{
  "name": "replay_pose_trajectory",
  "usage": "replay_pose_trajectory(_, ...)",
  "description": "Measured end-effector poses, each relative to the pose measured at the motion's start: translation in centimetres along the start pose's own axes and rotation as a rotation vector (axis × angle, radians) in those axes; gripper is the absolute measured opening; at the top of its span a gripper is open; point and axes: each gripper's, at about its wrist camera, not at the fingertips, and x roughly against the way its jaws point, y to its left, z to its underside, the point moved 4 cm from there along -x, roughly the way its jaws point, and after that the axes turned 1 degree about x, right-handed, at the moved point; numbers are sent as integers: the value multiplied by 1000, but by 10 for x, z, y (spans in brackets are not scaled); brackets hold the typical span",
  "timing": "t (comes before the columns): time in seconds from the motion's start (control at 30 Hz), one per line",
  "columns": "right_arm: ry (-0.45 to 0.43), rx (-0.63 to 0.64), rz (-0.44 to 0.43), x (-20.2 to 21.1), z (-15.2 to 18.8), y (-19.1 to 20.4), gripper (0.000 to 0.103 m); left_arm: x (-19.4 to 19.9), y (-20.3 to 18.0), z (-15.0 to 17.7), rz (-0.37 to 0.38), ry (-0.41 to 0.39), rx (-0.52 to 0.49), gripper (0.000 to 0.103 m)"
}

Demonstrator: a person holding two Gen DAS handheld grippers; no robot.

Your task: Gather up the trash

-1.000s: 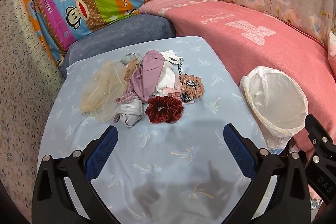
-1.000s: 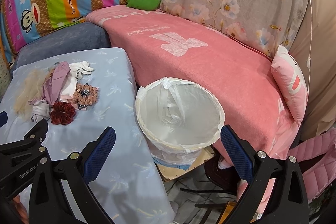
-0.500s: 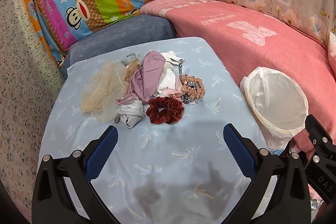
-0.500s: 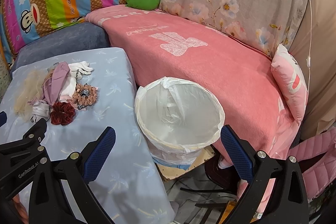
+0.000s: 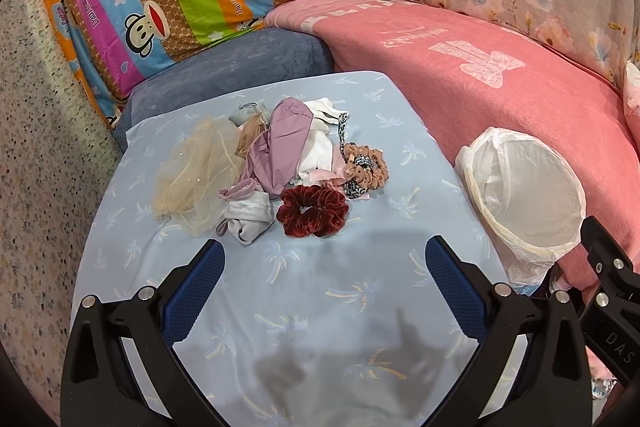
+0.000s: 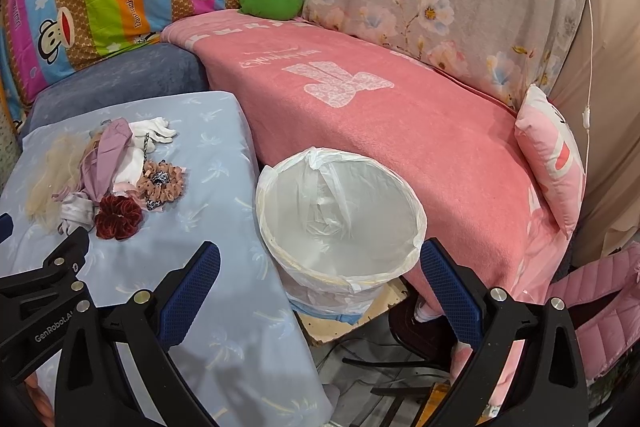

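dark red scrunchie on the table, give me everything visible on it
The dark red scrunchie looks like ruffled velvet, gathered into a closed ring with a small centre hole. It lies flat on the blue palm-print tablecloth, at the near edge of the pile of cloth scraps. Its far side touches the pile; a grey-white scrap sits just beside it. Neither gripper touches it: the left gripper is open, short of it.

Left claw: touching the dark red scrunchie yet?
Apart. In the left wrist view the left claw is open, and bare blue tablecloth shows between its fingertips and the dark red scrunchie.
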Motion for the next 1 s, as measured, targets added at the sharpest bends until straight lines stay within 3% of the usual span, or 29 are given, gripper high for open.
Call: replay_pose_trajectory(1.0,-6,-14,10,-1,-10,-12,97,-6,-9,-9,54,-27,-33,96)
